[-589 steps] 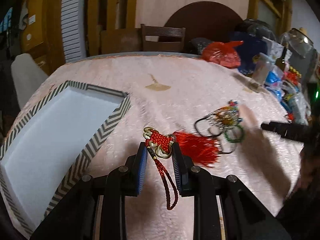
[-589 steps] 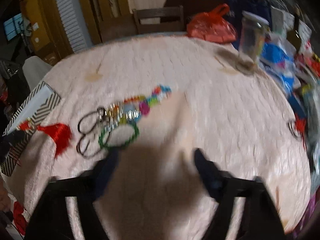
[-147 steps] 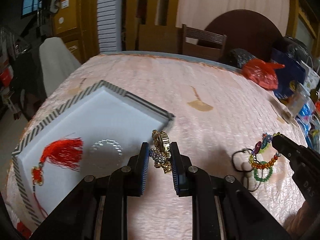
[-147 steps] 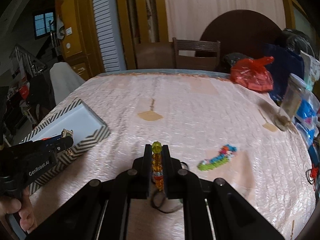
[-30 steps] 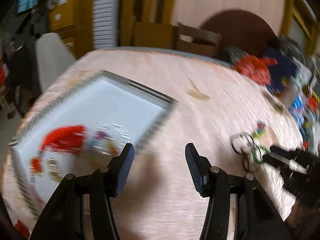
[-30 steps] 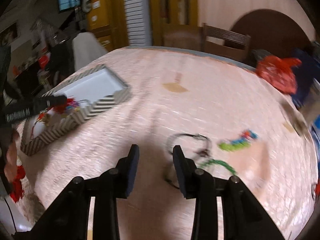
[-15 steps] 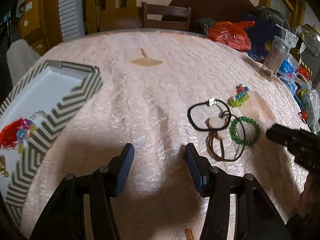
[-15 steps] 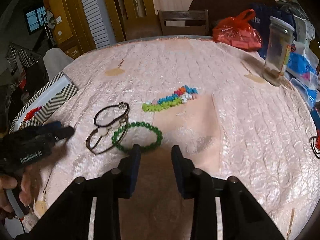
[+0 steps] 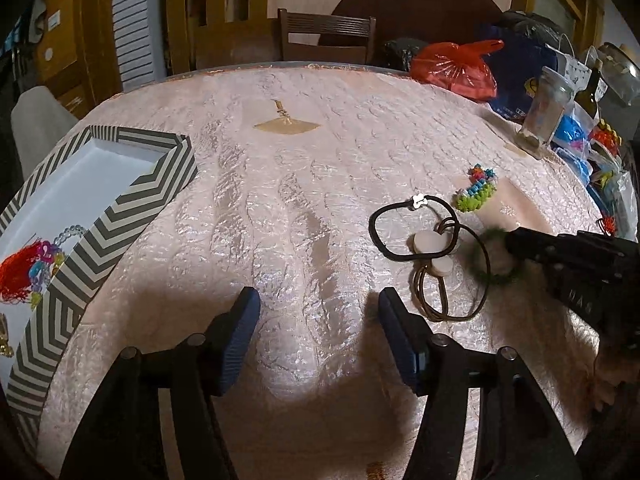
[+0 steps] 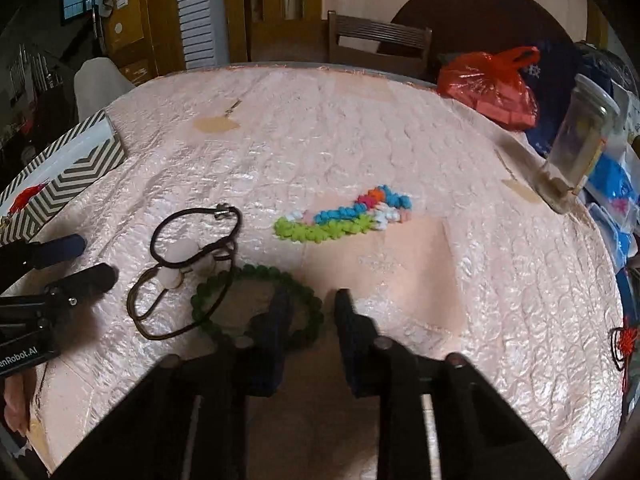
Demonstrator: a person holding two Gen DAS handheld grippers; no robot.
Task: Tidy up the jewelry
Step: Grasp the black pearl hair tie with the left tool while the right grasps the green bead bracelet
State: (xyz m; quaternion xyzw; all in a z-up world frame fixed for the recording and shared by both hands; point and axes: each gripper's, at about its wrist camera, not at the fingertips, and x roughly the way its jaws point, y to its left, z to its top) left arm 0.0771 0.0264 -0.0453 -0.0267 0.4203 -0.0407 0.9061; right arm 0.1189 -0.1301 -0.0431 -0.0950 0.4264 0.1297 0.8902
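A green bead bracelet (image 10: 224,280) lies on the pink tablecloth; it also shows blurred in the left wrist view (image 9: 486,270). My right gripper (image 10: 310,300) is open, its jaws straddling the bracelet's near right rim. Black and brown hair ties (image 10: 188,248) with white discs lie just left of it, also in the left wrist view (image 9: 420,236). A multicoloured bead bracelet (image 10: 344,214) lies behind. My left gripper (image 9: 318,308) is open and empty, over bare cloth. The chevron-striped box (image 9: 120,208) at left holds a red tassel (image 9: 16,272) and beads.
A glass jar (image 10: 580,148), a red plastic bag (image 10: 488,84) and blue packets crowd the table's right edge. A red knot charm (image 10: 624,340) lies at the far right. A wooden chair (image 9: 326,40) stands behind the table.
My right gripper has dropped down and forward onto the green bracelet, one finger now inside its ring. My left gripper stays open over bare cloth, shifted slightly right.
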